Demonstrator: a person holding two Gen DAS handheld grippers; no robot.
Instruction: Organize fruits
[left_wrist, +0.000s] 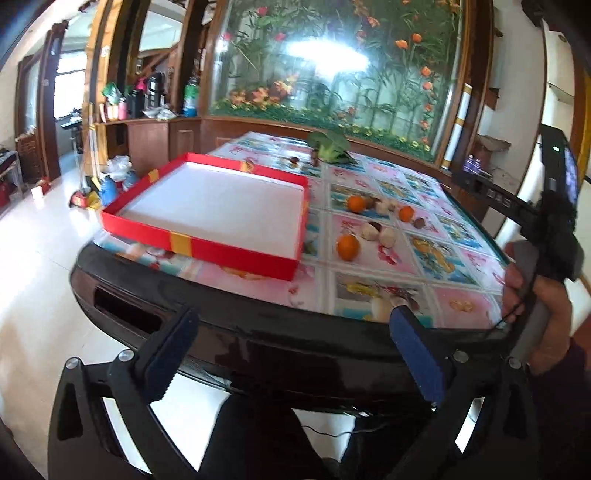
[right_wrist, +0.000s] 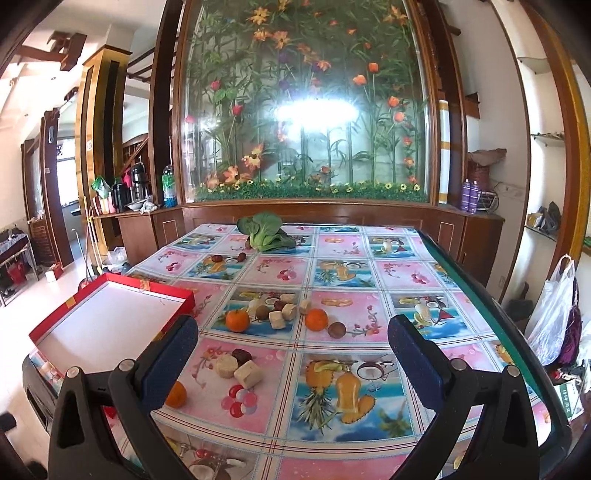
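Left gripper (left_wrist: 291, 332) spread wide, empty, short of the table (left_wrist: 258, 328) edge. Right gripper (right_wrist: 293, 341) likewise spread, empty, over the cloth. Red tray (right_wrist: 110, 291) at near-left corner, bare inside. Oranges (right_wrist: 316, 318) and small brown and pale pieces scattered mid-table beside it. Leafy greens (right_wrist: 266, 232) at far edge.

No text, label or number is legible anywhere in either view.

The table (left_wrist: 258, 332) is viewed from off its near edge by the left wrist, seemingly lower; the right wrist looks from above it. The red tray (left_wrist: 236, 254) is shared.
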